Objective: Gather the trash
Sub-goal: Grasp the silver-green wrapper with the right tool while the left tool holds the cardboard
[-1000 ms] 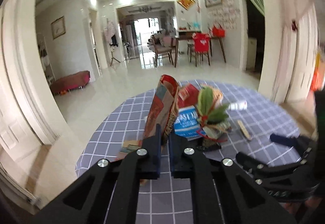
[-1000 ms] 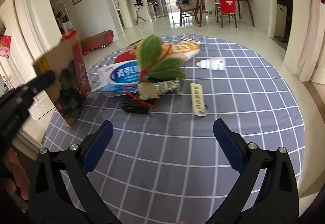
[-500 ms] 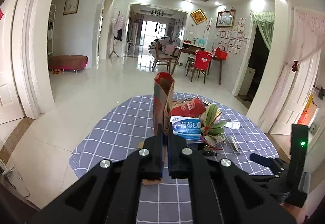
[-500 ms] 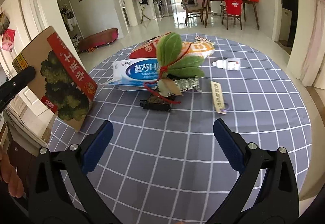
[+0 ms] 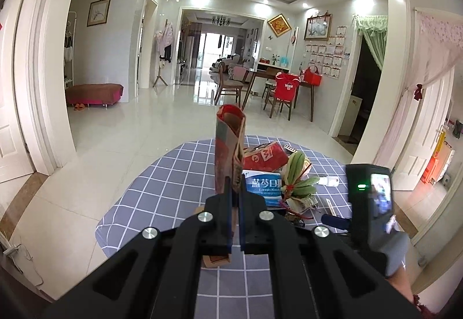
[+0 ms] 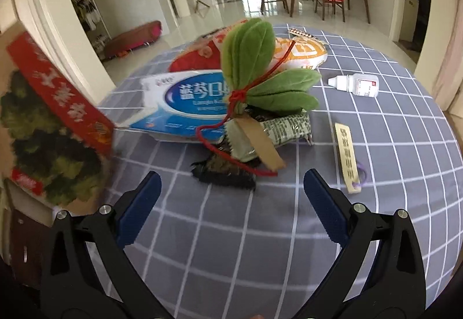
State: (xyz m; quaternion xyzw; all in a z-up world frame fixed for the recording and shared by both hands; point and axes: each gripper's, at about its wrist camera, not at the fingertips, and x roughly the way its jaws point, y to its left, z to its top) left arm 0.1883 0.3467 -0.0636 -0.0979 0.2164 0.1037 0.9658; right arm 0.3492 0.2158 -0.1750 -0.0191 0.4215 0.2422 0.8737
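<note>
- Left gripper [image 5: 235, 200]: fingers clamped on a brown paper bag [image 5: 228, 151], held upright above the checked tabletop [image 5: 162, 191].
- Right gripper [image 6: 231, 203]: fingers spread wide, empty, above the tabletop near the trash pile: toothpaste box [image 6: 185, 105], green plush leaves [image 6: 254, 70], dropper bottle [image 6: 354, 83].

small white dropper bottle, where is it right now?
In the right wrist view, the small white dropper bottle lies on its side on the grey checked tablecloth, at the right, beyond the cream tag with the purple loop and right of the green plush leaves.
</note>
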